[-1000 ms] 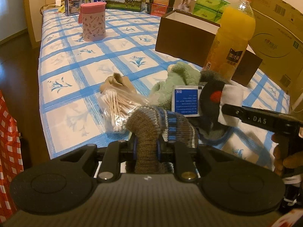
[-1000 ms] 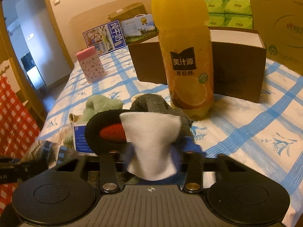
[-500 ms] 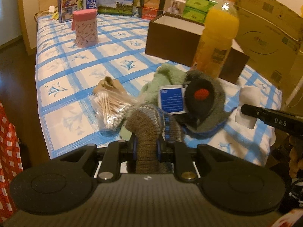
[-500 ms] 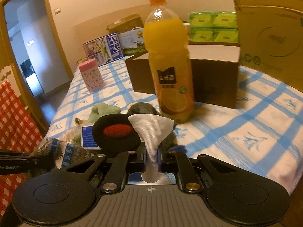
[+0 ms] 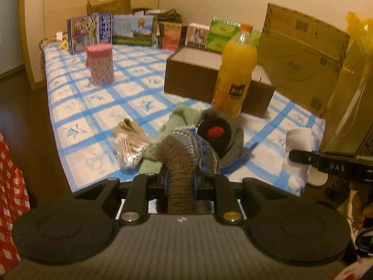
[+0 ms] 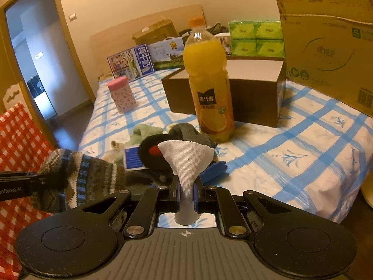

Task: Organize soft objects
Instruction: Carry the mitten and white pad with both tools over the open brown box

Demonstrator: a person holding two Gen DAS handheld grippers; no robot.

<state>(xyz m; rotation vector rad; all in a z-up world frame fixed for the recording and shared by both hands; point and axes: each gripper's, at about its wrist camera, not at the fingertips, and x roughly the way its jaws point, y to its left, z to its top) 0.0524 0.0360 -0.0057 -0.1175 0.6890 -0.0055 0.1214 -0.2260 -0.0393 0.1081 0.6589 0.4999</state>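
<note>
Knitted brown-and-blue wool fills my left gripper (image 5: 180, 182): its jaws are pinched on the knit sock (image 5: 184, 156), which bulges forward above them. My right gripper (image 6: 186, 193) is clamped on a thin white sock (image 6: 186, 161); its cloth is squeezed to a narrow neck between the jaws and fans out above. Both pieces are held by one end, probably so each hangs free of the pile and can be carried singly.

Remaining soft items lie in a heap near the front edge of the bed (image 5: 98, 100): a green cloth (image 5: 179, 121), a grey piece with a black and red patch (image 5: 216, 131), and a blue-edged strip trailing toward the edge. A bag of cotton swabs (image 5: 129, 145) touches the heap on its left side, and a blue card rests on the heap.

An orange juice bottle (image 6: 211, 91) stands upright just behind the heap, directly before the open brown box (image 6: 256, 93), my likely target. A straight path risks tipping the bottle. Open bedspread lies to the right of the bottle, and wider room to the left, between it and the pink container (image 5: 100, 66).
</note>
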